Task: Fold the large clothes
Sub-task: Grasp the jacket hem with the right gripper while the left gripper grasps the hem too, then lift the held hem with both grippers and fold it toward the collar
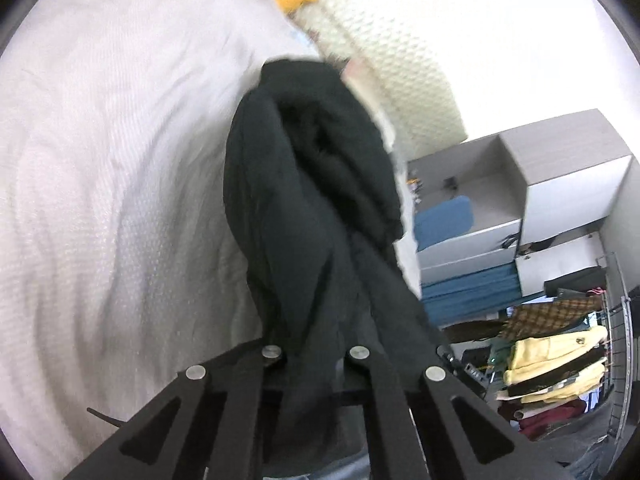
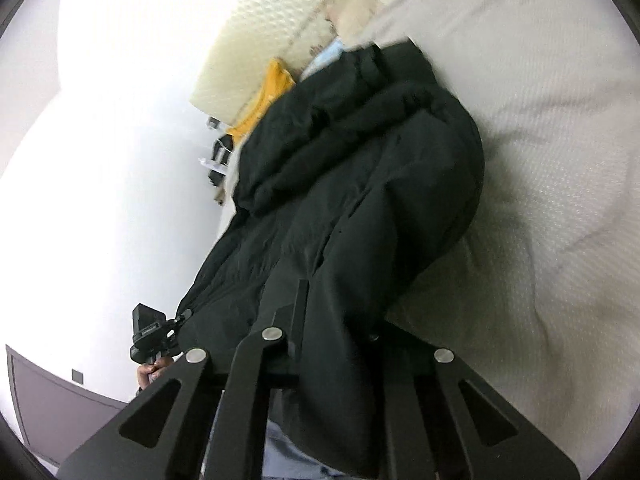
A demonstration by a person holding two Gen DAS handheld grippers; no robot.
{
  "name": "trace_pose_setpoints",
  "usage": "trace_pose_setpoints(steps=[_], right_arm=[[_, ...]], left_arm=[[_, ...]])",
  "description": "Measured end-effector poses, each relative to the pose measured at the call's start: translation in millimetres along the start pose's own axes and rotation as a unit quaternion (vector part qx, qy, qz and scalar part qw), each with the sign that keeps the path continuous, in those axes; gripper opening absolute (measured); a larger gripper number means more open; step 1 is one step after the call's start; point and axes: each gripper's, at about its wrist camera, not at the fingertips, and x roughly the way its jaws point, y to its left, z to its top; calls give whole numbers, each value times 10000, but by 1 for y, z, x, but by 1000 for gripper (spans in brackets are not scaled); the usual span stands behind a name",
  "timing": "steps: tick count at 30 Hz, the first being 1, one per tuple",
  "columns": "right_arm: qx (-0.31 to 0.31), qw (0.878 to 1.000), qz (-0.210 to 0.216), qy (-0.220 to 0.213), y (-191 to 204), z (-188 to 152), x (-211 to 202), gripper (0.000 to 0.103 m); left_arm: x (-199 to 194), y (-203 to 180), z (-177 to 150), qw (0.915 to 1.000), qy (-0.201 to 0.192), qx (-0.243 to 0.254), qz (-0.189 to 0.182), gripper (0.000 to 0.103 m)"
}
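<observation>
Left gripper (image 1: 316, 344) is clamped on a bunch of the black jacket (image 1: 304, 208), and the right gripper (image 2: 340, 320) is pinching the same jacket (image 2: 352, 200) too, fabric spilling over its fingers. It's a puffy, dark, slightly shiny coat, bunched into thick rolls and hanging above the white bed (image 1: 100, 180). Bedspread stretches wide beside the jacket with lots of free surface. Past the jacket sits the cream headboard (image 1: 400, 40), with an orange garment (image 2: 268, 92) next to it.
</observation>
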Motion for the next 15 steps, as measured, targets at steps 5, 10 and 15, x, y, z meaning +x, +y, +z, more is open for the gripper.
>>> trace_pose_setpoints(steps=[5, 10, 15], right_arm=[[-345, 9990, 160, -247, 31, -19, -46, 8], [-663, 9967, 257, -379, 58, -45, -91, 8], [-988, 9939, 205, -437, 78, -80, -118, 8]], left_arm=[[-49, -30, -23, 9994, -239, 179, -173, 3], [-95, -53, -49, 9987, -322, 357, -154, 3], [-140, -69, -82, 9978, -266, 609, -57, 3]])
